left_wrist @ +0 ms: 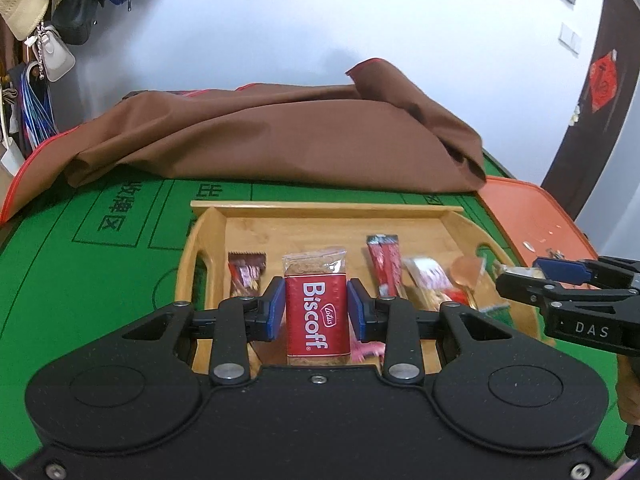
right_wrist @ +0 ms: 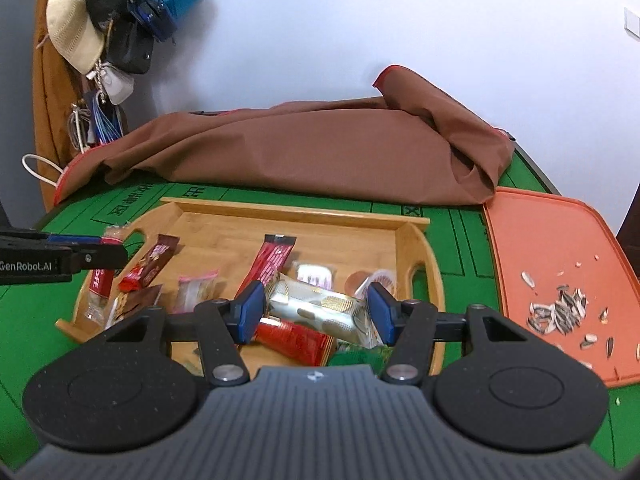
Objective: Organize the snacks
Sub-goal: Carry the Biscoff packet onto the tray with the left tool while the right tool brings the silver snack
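— Green felt covers the desk [right_wrist: 448, 240], doesn't it? Where is the Biscoff packet [left_wrist: 316, 312]?

— Upright between the blue pads of the left gripper [left_wrist: 316, 312], which is closed on its red wrapper, above the near left part of the bamboo tray [left_wrist: 320, 210].

— And the right gripper [right_wrist: 316, 312]?

— Its jaws are spread wide with nothing gripped, hovering over a silver-and-gold wrapper [right_wrist: 320, 308] that lies on a red sachet [right_wrist: 294, 340] in the tray.

— What else lies in the tray?

— A brown chocolate bar [right_wrist: 154, 262], a pink packet [right_wrist: 192, 292] and a long red stick sachet [right_wrist: 270, 262].

— Farther out?

— An orange mat [right_wrist: 548, 240] with sunflower seeds [right_wrist: 558, 312] sits to the right, and a brown cloth [right_wrist: 304, 152] is bunched behind.
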`<state>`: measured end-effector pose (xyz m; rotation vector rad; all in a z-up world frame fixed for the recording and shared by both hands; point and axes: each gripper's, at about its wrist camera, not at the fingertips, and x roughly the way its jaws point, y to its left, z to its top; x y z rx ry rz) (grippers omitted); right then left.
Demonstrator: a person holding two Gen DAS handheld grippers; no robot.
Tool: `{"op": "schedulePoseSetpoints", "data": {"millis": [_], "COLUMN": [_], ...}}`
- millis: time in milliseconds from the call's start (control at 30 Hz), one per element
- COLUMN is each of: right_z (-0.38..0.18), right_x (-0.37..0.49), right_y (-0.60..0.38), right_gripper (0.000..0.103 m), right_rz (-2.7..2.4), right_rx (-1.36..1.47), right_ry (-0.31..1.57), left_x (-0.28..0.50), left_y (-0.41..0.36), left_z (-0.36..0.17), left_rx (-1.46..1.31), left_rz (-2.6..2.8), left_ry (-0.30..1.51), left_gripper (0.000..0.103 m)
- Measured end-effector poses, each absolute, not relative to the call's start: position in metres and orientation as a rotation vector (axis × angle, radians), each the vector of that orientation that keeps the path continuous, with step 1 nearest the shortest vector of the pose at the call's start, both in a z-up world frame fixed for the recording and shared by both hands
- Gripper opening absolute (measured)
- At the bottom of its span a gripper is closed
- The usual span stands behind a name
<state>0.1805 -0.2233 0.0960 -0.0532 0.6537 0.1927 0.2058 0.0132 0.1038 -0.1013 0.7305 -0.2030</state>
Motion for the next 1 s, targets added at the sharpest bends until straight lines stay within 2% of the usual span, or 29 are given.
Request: {"op": "schedulePoseSetpoints", "data": {"millis": [467,1000], "right_z": [0.087,0.039], "right_x": [0.269,0.325], "right_y": [-0.216,-0.218], "right_gripper": [0.060,0.060], "right_rz": [0.131,0.082], "right_rx": [-0.061,-0.096], "right_ry": [0.749,0.861], "left_x": [0.293,0.327], "left_y": [-0.005,-0.015], "left_z": [0.070,0.037], "left_rx": [-0.080,-0.013], "left_rz": [-0.162,-0.130], "left_ry": [0.865,0.922], "left_gripper": [0.031,0.031]}}
